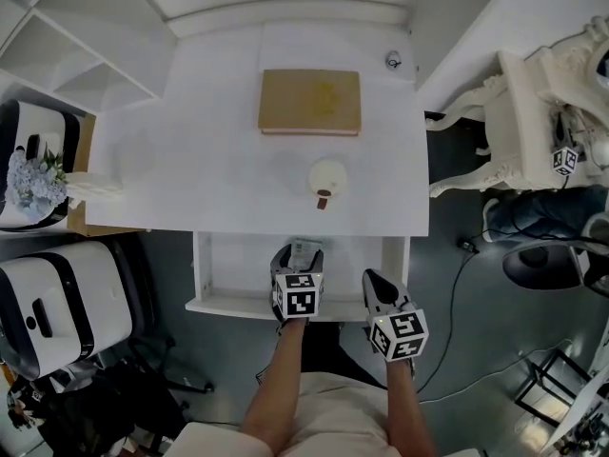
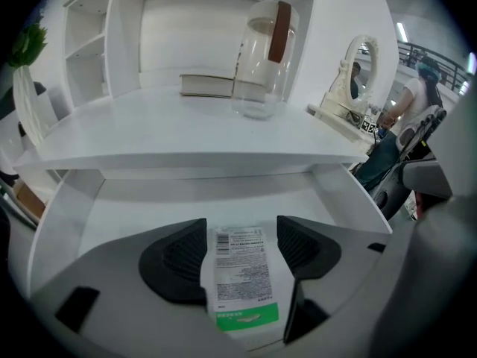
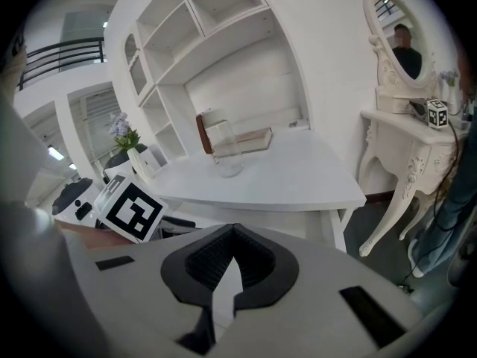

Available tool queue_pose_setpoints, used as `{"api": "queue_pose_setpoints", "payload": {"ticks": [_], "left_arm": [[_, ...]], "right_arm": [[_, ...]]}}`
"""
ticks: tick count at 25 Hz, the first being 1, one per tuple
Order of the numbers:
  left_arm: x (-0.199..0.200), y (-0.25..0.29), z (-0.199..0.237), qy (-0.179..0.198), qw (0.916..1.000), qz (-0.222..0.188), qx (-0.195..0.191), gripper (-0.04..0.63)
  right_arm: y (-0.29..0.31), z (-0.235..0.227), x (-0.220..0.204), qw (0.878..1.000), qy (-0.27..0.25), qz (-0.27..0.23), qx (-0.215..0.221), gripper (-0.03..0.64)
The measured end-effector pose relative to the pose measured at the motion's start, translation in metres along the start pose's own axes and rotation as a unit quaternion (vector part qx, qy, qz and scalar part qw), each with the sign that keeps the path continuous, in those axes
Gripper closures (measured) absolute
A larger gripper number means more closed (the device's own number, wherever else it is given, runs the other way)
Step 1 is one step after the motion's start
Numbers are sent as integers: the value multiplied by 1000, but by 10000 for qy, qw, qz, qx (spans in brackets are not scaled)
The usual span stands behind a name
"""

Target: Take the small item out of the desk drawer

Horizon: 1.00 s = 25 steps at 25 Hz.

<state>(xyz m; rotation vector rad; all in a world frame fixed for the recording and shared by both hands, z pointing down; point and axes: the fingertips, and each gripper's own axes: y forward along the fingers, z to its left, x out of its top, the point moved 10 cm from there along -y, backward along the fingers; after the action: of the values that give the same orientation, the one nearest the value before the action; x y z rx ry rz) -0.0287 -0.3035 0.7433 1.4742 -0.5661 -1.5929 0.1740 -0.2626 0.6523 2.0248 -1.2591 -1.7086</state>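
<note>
Room: white pretty much everywhere with a dark floor. From above you see a white desk (image 1: 190,169) with its drawer (image 1: 204,276) pulled out toward the person.
Small item: a flat white packet (image 1: 304,248) with fine print and a green strip at the near end. It's lying in the open drawer, about mid-width, close under the desk's front edge.
Left gripper (image 1: 299,255): it's down in the drawer with its jaws spread, one on each side of the packet. In the left gripper view the packet (image 2: 240,274) runs straight down the gap of the left gripper (image 2: 240,230). There's a sliver of space on the right side, so it's not squeezed.
Right gripper (image 1: 374,279): just to the right of the left one, over the drawer's front right part. In the right gripper view the right gripper (image 3: 231,230) has its jaw tips pressed together with nothing caught in them.
Arms: bare forearms (image 1: 276,388) come in from the bottom edge of the head view, one behind each gripper.
On the desk: a clear glass jar (image 1: 327,177) with a brown bit on its side sits nearest the drawer. A tan book (image 1: 310,102) lies flat behind it, well apart.
Left of desk: open white shelves (image 1: 67,36) at the corner, and a white vase with pale blue flowers (image 1: 38,181) at the desk's left end.
Right of desk: an ornate white dressing table (image 1: 533,112) with its oval mirror (image 3: 399,28).
</note>
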Motion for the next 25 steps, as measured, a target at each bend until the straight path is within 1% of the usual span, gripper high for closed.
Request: {"api": "queue_pose_setpoints", "payload": {"ticks": [3, 7, 10, 14, 19, 25], "left_arm": [[-5, 10, -2, 60, 9997, 231, -112, 263], [-11, 20, -6, 95, 9989, 455, 18, 231], [-16, 26, -4, 6, 9976, 696, 53, 211], [-18, 33, 0, -97, 9958, 911, 60, 207], [-28, 45, -1, -112, 9902, 1387, 73, 201], [-37, 47, -4, 20, 9877, 1520, 357, 202]], "right_arm": [[1, -2, -2, 10000, 43, 27, 2, 592], [2, -4, -6, 9999, 100, 75, -7, 592], [3, -6, -7, 9999, 129, 94, -27, 592], [5, -6, -8, 9998, 171, 86, -69, 592], [8, -7, -11, 9997, 196, 112, -103, 592], [7, -8, -9, 9997, 170, 120, -152, 592]]}}
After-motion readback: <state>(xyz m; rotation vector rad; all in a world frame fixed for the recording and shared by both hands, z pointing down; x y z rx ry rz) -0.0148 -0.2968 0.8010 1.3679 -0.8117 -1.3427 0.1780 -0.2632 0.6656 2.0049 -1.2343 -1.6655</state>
